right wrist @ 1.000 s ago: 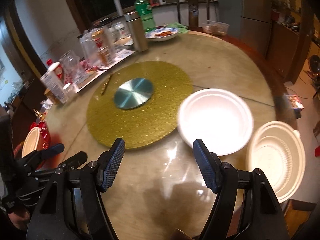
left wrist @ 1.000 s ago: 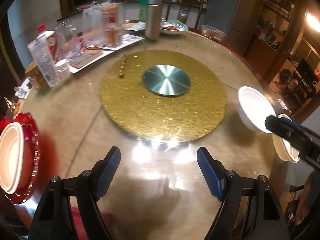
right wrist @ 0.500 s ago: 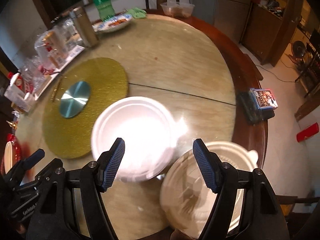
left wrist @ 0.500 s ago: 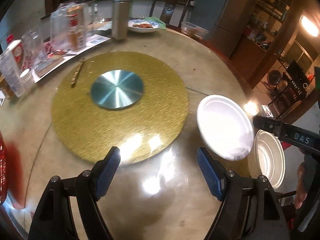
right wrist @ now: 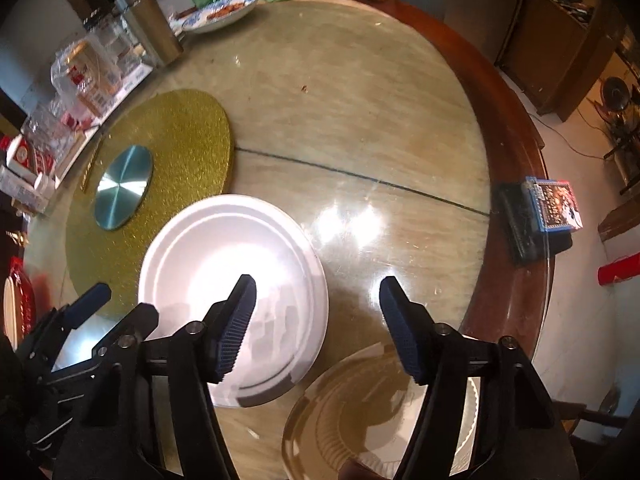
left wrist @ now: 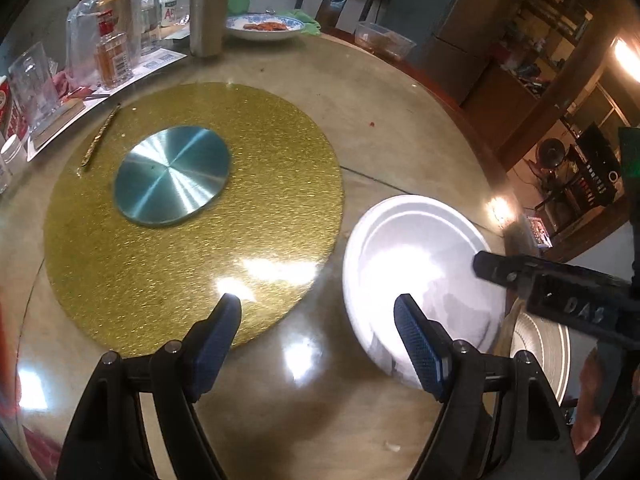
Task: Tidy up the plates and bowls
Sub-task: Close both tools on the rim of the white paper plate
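A white bowl [left wrist: 416,264] sits on the glass-topped round table, right of the gold turntable; it also shows in the right wrist view [right wrist: 224,264]. A cream ridged bowl [right wrist: 360,420] sits at the table's near right edge, partly under my right gripper; it also shows in the left wrist view [left wrist: 540,344]. My left gripper [left wrist: 318,334] is open and empty, its right finger over the white bowl's near rim. My right gripper [right wrist: 318,320] is open and empty, its left finger over the white bowl and the cream bowl below it. A red plate with a bowl [right wrist: 16,304] lies far left.
The gold turntable [left wrist: 160,260] has a steel disc [left wrist: 172,176] in the middle. Bottles, jars, a steel flask [left wrist: 206,8] and a plate of food [left wrist: 264,26] stand at the back. A dark box with a blue pack [right wrist: 536,216] lies on the table's right rim.
Both grippers have swung to the right and come closer to the white bowl. The right gripper now hangs over the white and cream bowls. Both stay open.
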A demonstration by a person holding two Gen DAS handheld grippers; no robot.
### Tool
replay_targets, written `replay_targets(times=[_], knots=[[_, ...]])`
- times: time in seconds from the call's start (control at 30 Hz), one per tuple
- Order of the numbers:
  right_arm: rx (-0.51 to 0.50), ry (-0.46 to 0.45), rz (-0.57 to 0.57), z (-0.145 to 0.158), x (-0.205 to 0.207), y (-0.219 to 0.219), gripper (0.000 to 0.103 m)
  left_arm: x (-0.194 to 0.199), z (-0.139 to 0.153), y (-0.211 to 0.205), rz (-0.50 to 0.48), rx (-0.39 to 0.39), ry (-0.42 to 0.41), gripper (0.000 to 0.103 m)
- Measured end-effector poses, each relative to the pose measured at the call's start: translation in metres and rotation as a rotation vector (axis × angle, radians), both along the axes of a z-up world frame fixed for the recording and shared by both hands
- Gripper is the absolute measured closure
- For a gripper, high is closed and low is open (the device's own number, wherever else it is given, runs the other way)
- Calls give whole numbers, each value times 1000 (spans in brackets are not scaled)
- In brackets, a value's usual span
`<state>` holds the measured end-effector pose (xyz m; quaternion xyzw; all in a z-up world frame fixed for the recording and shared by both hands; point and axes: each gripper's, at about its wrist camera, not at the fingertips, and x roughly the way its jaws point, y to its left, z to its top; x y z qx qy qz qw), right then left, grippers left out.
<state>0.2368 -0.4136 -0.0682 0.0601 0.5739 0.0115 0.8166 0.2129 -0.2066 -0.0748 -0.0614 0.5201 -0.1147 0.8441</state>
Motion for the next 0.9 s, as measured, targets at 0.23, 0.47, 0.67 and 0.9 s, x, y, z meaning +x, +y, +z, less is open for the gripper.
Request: replay_targets(times=[0.23, 0.47, 0.67, 0.9], knots=[[-14, 54, 25, -14, 7, 4, 50, 7, -7, -15, -1, 10, 15, 24], [-12, 77, 31, -23, 11, 7, 77, 10, -14, -23, -1, 30, 24, 26], [-15, 82, 29, -27, 13, 9, 87, 14, -24, -29, -22, 89, 41, 62], [-10, 60, 41, -22, 9, 13, 90, 12, -23, -32, -52, 107, 22, 84]])
